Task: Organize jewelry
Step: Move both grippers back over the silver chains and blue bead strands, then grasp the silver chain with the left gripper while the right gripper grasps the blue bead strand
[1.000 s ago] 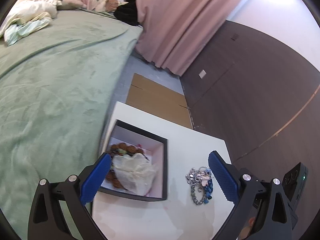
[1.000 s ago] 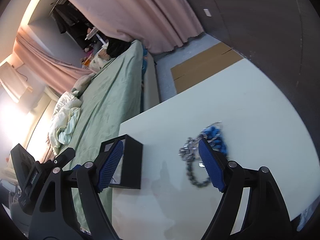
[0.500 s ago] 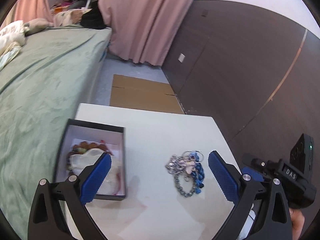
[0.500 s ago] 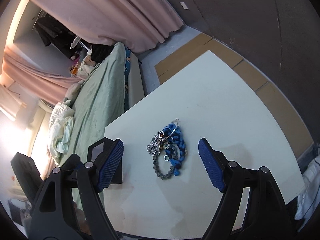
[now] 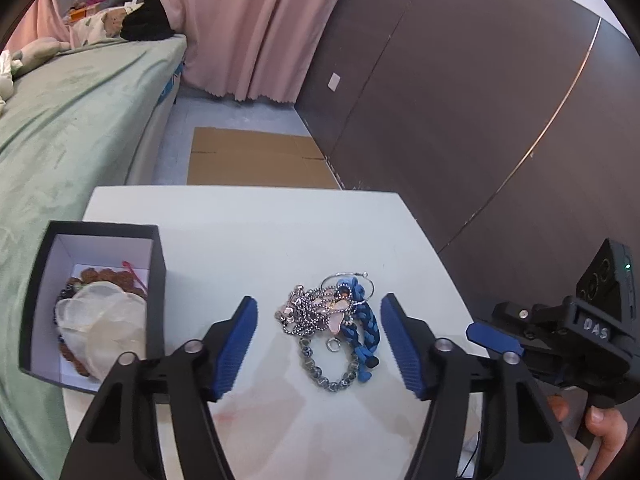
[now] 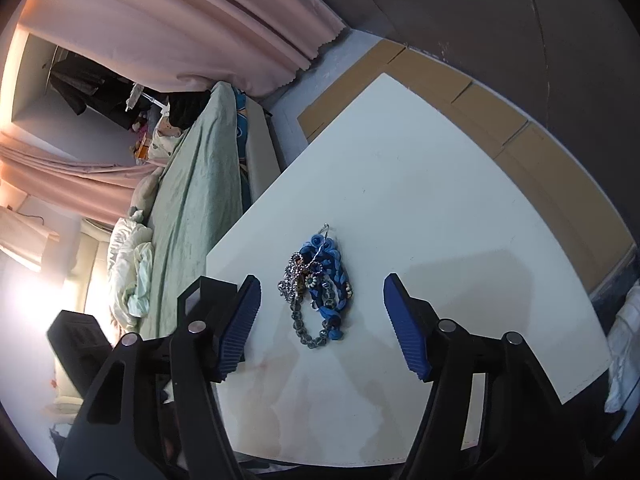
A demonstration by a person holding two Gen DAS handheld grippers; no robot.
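Left gripper (image 5: 318, 338) and right gripper (image 6: 320, 326), jaws part-open and just narrowing with nothing gripped, both point at the jewelry tangle (image 5: 334, 326) lying on the white table (image 5: 248, 232), long axis running away from them; neither plainly nearer; black box (image 5: 158, 276) off left.

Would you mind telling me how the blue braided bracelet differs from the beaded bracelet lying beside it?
The braided bracelet is blue cord, thick and folded long; the beaded bracelet is grey beads, thin, lying as an open loop. The braided one reaches further up into the tangle. Both rest on the white table, outside the box.
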